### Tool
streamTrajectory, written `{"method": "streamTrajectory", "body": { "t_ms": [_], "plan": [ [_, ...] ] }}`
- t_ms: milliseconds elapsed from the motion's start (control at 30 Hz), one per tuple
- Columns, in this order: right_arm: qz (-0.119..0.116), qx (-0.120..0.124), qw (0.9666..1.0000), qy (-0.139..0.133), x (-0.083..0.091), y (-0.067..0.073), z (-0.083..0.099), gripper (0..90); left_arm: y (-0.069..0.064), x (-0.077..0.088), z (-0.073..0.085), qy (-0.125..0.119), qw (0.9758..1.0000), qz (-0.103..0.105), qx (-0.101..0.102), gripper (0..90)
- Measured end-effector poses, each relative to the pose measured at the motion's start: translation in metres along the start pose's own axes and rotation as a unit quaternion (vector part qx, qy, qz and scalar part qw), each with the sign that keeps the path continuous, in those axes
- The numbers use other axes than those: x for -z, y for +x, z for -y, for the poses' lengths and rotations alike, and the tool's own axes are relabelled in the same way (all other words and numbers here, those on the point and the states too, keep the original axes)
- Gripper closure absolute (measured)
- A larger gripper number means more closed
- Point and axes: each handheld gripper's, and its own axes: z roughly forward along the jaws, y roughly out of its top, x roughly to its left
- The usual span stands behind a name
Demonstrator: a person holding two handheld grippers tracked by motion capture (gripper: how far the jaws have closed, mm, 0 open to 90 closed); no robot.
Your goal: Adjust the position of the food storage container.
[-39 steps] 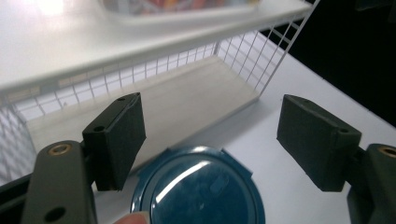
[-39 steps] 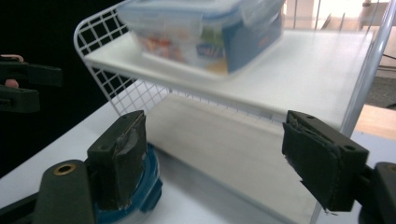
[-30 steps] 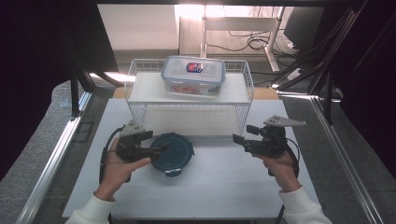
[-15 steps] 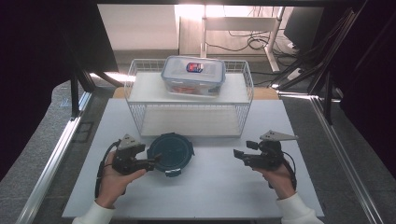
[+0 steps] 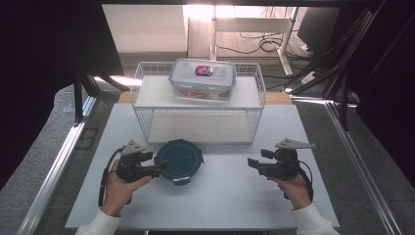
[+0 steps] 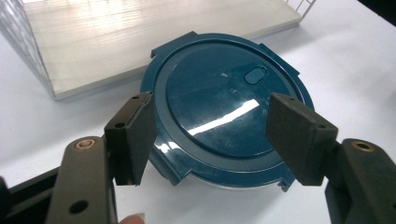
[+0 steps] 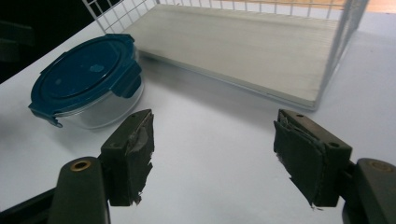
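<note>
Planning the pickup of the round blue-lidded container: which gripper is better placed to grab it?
Left. The left gripper has its open jaws, which have just been closing, either side of the container; the right gripper is open over bare table.

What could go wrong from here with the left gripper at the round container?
1. The left gripper has been closing, its pads over the glossy blue lid, not pressing yet; a grip on the lid rim may slip.
2. One lid latch sticks out, maybe unlocked, so a lift could free the lid from the glass bowl.
3. The wire rack stands close behind; a push could hit it.

White sleeves [image 5: 103,226], black grippers
</note>
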Motion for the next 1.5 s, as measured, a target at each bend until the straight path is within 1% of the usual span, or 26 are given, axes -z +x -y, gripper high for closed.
{"method": "streamTrajectory", "body": {
  "t_ms": [33,233,333,433,467,500,533,567,600,633,667,733,767,800,900,1000,1100,1133,1167,1200,1233,1267,1300,1400,1467,1500],
  "plan": [
    [0.004,-0.005,1.0000,-0.002,0.002,-0.002,0.001,28.9,0.000,-0.002,0.000,-0.001,1.0000,-0.003,-0.002,33.4],
    [0.008,-0.009,0.9999,-0.006,0.005,-0.004,0.002,28.9,0.004,-0.001,0.001,-0.001,0.9999,-0.013,-0.007,31.4],
    [0.008,-0.011,0.9999,-0.001,0.004,-0.005,0.003,28.9,0.008,0.002,0.001,-0.004,0.9998,-0.017,0.000,31.4],
    [0.006,-0.019,0.9998,0.003,0.003,-0.006,0.005,28.9,0.014,0.001,0.000,-0.001,0.9996,-0.030,0.005,31.5],
    [0.005,-0.022,0.9997,0.007,0.002,-0.007,0.006,28.9,0.018,0.002,0.000,-0.001,0.9991,-0.042,0.005,33.1],
    [0.005,-0.022,0.9997,0.007,0.002,-0.007,0.006,28.9,0.018,0.002,0.000,-0.001,0.9991,-0.042,0.005,34.6],
    [0.006,-0.023,0.9997,0.008,0.003,-0.007,0.007,28.9,0.024,0.002,-0.001,0.002,0.9986,-0.053,0.004,36.0],
    [0.006,-0.023,0.9997,0.008,0.003,-0.007,0.007,28.9,0.024,0.002,-0.001,0.002,0.9986,-0.053,0.004,36.6],
    [0.008,-0.024,0.9997,0.007,0.003,-0.007,0.007,29.0,0.031,0.001,-0.003,0.002,0.9983,-0.058,0.008,37.6],
    [0.010,-0.025,0.9996,0.009,0.003,-0.007,0.007,29.0,0.031,0.001,-0.003,0.002,0.9983,-0.058,0.008,38.5],
    [0.010,-0.028,0.9995,0.011,0.004,-0.007,0.007,29.0,0.034,0.000,-0.004,0.001,0.9981,-0.062,0.010,39.6],
    [0.010,-0.029,0.9995,0.010,0.003,-0.008,0.007,29.1,0.042,-0.001,-0.007,-0.004,0.9978,-0.061,0.024,40.9],
    [0.010,-0.031,0.9994,0.011,0.004,-0.008,0.007,29.0,0.046,-0.003,-0.009,-0.002,0.9976,-0.065,0.024,42.3],
    [0.012,-0.033,0.9993,0.012,0.004,-0.009,0.007,29.0,0.049,-0.007,-0.012,0.005,0.9970,-0.075,0.020,44.9],
    [0.013,-0.035,0.9992,0.012,0.004,-0.010,0.008,29.0,0.053,-0.013,-0.016,0.011,0.9966,-0.079,0.019,48.7],
    [0.015,-0.040,0.9990,0.014,0.005,-0.011,0.009,29.0,0.057,-0.024,-0.026,0.027,0.9971,-0.068,0.020,59.3],
    [0.016,-0.042,0.9989,0.016,0.005,-0.011,0.009,29.0,0.058,-0.038,-0.032,0.045,0.9962,-0.073,0.008,66.5],
    [0.017,-0.043,0.9988,0.019,0.005,-0.012,0.010,29.1,0.059,-0.043,-0.034,0.050,0.9961,-0.073,0.007,71.2],
    [0.018,-0.042,0.9987,0.020,0.005,-0.012,0.010,29.1,0.061,-0.050,-0.036,0.058,0.9963,-0.064,0.004,73.7],
    [0.020,-0.043,0.9987,0.020,0.005,-0.013,0.011,29.2,0.061,-0.050,-0.036,0.058,0.9963,-0.064,0.004,77.1],
    [0.021,-0.046,0.9985,0.020,0.005,-0.014,0.012,29.3,0.062,-0.055,-0.038,0.061,0.9969,-0.049,0.001,80.3],
    [0.024,-0.047,0.9984,0.022,0.005,-0.015,0.012,29.4,0.062,-0.055,-0.038,0.061,0.9969,-0.049,0.001,83.1],
    [0.024,-0.047,0.9984,0.022,0.005,-0.015,0.012,29.4,0.062,-0.056,-0.039,0.065,0.9970,-0.043,-0.003,83.1],
    [0.025,-0.055,0.9979,0.024,0.005,-0.017,0.014,29.4,0.064,-0.062,-0.044,0.078,0.9963,-0.034,-0.015,89.0],
    [0.024,-0.055,0.9978,0.025,0.004,-0.017,0.014,29.4,0.064,-0.065,-0.045,0.077,0.9964,-0.032,-0.012,89.7],
    [0.020,-0.058,0.9978,0.025,0.004,-0.016,0.014,29.4,0.065,-0.069,-0.046,0.087,0.9957,-0.028,-0.016,89.8]
  ]
}}
